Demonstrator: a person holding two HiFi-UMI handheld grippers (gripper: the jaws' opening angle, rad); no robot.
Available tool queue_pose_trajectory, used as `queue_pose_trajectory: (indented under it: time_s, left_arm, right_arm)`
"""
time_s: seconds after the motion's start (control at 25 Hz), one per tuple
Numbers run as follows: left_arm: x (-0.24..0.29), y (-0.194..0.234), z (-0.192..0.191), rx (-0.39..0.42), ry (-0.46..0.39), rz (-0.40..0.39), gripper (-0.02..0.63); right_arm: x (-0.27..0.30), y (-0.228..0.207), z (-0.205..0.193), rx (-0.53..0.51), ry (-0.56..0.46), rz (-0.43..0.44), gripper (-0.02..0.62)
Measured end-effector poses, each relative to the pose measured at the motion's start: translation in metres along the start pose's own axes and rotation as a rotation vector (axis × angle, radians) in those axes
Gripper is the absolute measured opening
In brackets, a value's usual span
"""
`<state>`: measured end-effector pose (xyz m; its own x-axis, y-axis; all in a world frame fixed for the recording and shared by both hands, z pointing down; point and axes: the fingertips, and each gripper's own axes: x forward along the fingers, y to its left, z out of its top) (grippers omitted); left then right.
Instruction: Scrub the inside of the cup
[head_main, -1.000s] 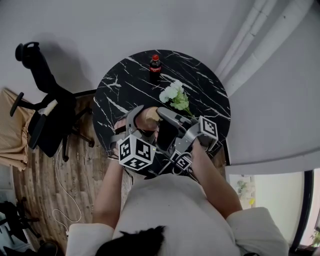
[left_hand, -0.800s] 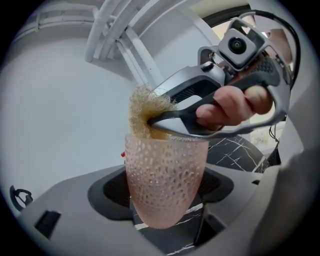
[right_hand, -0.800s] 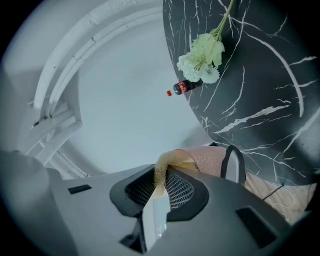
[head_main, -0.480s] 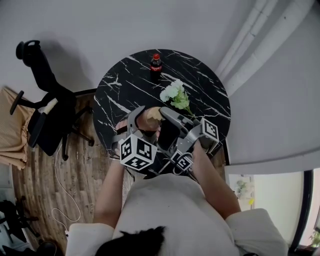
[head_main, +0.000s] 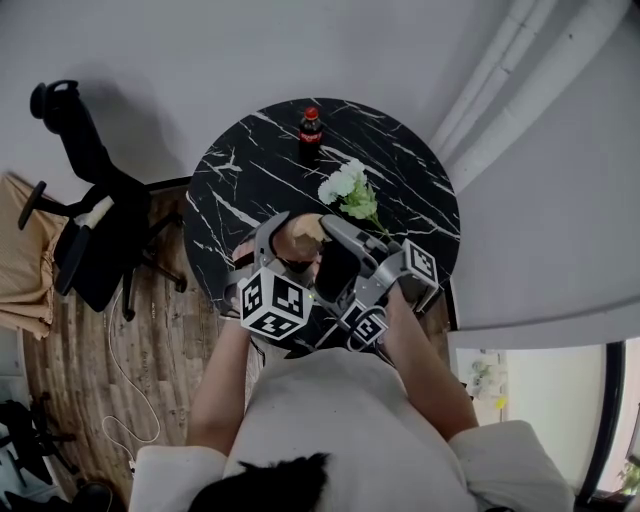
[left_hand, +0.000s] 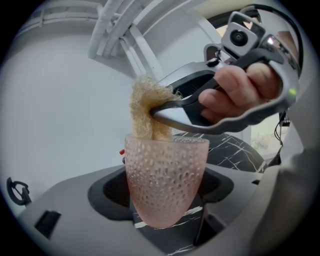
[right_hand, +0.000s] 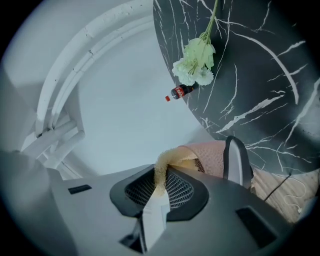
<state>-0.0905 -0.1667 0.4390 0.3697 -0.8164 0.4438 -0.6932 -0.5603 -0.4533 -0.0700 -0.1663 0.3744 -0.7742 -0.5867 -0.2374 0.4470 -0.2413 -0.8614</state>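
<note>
Left claw (left_hand: 167, 200) is clamped on the pink dimpled cup (left_hand: 165, 165), gripping low on its body. The cup is held up in the air over the near edge of the black marble worktop (head_main: 400, 200), not resting on it. Right claw (right_hand: 157, 197) is closed tight on a tan fibrous scrubber (left_hand: 146, 110), whose lower end sits inside the cup mouth against the wall, with most of it above the rim. Scrubbing looks barely started or at the shallow end. To do it well: push the scrubber deeper toward the base, press it onto the inner wall, sweep round the full circumference, and turn the cup to meet it. Hold the cup firm without crushing it. Cola bottle (head_main: 311, 128) and flowers (head_main: 345, 185) are well apart, no hazard.
</note>
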Motion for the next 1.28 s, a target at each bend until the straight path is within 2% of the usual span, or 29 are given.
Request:
queue_pose_trajectory:
  time_s: [0.36, 0.76, 0.96, 1.28]
  left_arm:
    - [0.002, -0.001, -0.006, -0.090, -0.003, -0.015, 0.371]
    - [0.003, -0.003, -0.013, -0.097, 0.015, -0.009, 0.371]
    - [0.002, -0.008, -0.015, -0.099, 0.025, -0.017, 0.371]
    - [0.003, -0.015, -0.020, -0.142, 0.021, -0.031, 0.371]
  right_arm:
    - [0.001, 0.003, -0.003, 0.018, 0.013, -0.009, 0.058]
    - [-0.002, 0.008, -0.009, 0.025, 0.042, -0.008, 0.058]
    - [-0.001, 0.024, -0.009, -0.006, 0.046, 0.025, 0.058]
    - [-0.008, 0.027, -0.004, -0.038, 0.035, 0.021, 0.058]
